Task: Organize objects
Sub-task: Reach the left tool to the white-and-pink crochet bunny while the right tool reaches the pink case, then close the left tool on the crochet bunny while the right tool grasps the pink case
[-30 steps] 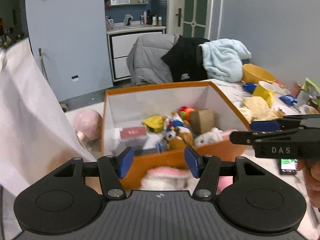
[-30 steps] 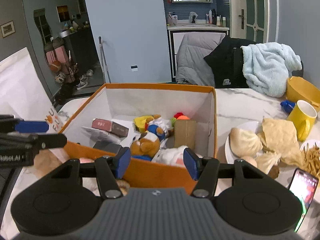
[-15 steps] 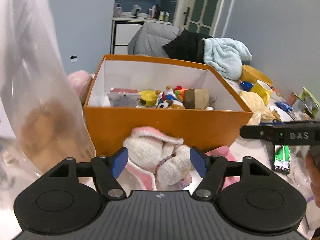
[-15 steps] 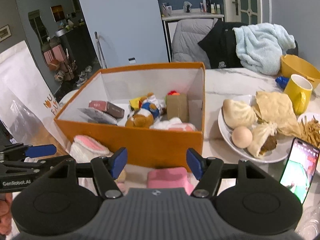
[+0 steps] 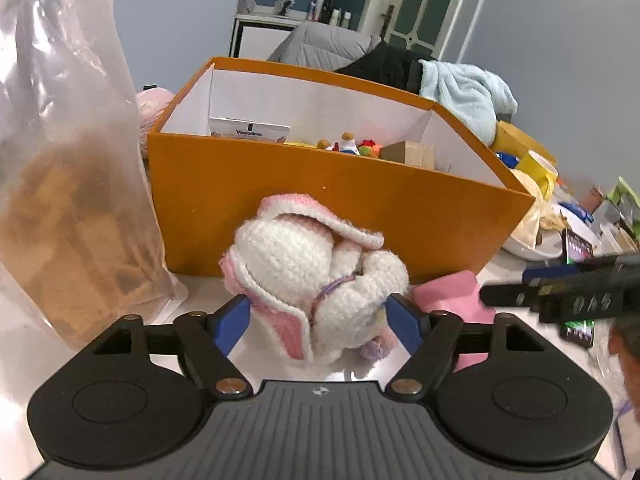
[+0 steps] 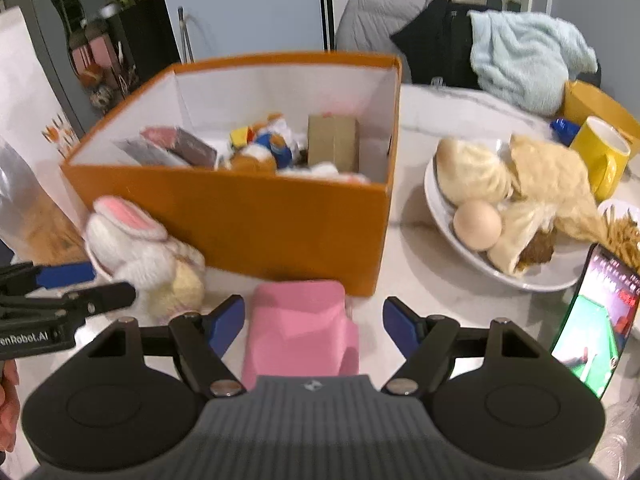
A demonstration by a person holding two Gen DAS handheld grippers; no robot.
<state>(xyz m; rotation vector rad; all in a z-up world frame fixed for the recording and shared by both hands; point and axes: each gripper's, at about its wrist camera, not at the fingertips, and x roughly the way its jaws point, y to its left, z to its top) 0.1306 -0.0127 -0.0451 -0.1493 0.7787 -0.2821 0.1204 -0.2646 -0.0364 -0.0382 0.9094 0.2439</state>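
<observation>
With both tongs just opened wide, the left tongs (image 5: 318, 320) around the bunny (image 5: 312, 272) and the right tongs (image 6: 314, 320) around the pink block (image 6: 300, 336), the soft bunny could be pinched by an ear and dropped beside the orange box (image 5: 320, 192).

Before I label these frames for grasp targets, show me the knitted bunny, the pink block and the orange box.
knitted bunny (image 5: 292, 264): left wrist view, on its white body.
pink block (image 6: 300, 332): right wrist view, on its top face.
orange box (image 6: 248, 216): right wrist view, on its near outer wall.
</observation>
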